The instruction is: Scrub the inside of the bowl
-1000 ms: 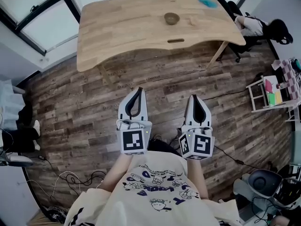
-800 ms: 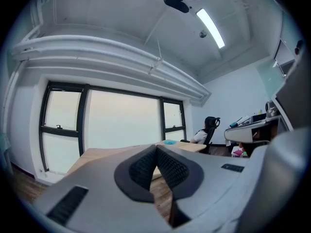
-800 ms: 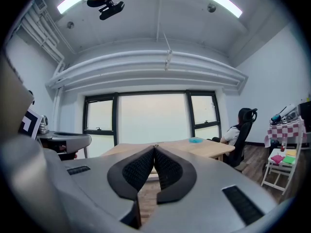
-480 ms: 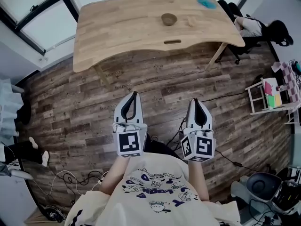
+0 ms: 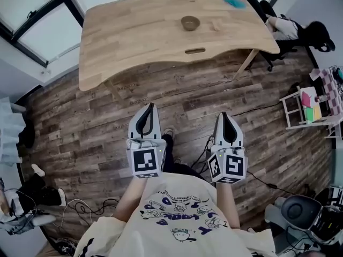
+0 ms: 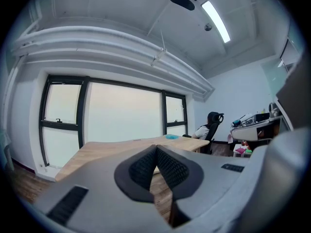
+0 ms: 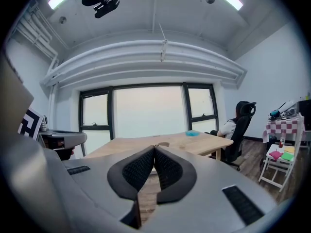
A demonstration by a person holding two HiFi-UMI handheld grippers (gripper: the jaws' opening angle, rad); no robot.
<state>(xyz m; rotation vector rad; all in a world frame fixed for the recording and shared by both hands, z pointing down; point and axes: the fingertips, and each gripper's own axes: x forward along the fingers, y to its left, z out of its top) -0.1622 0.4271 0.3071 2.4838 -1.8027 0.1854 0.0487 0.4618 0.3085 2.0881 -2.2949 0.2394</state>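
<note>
Overhead, the head view looks steeply down at a person in a printed white shirt [image 5: 177,213] standing on a dark plank floor [image 5: 91,127]. I see the left gripper [image 5: 149,107] at lower centre-left and the right gripper [image 5: 224,114] at lower centre-right. They are side by side over the floor, both pointing up the frame. Each has its jaws pressed together to a point, with nothing in them. A pale wooden table [image 5: 134,31] fills the top of the frame, well apart from both grippers. The bowl [image 5: 189,22], small and brown, sits upright on it, right of centre. A blue item [image 5: 234,0] lies at the table's upper right corner. A seated person [image 5: 286,28] is just beyond that corner. A white rack [image 5: 300,111] stands at the right edge.

Next, the left gripper view looks along closed jaws [image 6: 156,147], the ribbed pads touching at the tips and holding nothing. Behind them is the table [image 6: 102,152], with the blue item [image 6: 171,137] on its far side and large windows [image 6: 121,113] beyond. I cannot make out the bowl here.

Last, the right gripper view shows the same: jaws [image 7: 154,148] shut tip to tip, empty. The table [image 7: 199,142] lies beyond. The bowl [image 7: 164,144] is a small shape just right of the jaw tips, far off. The blue item [image 7: 192,133] is further right, and the seated person [image 7: 232,128] sits at the table's right end.
</note>
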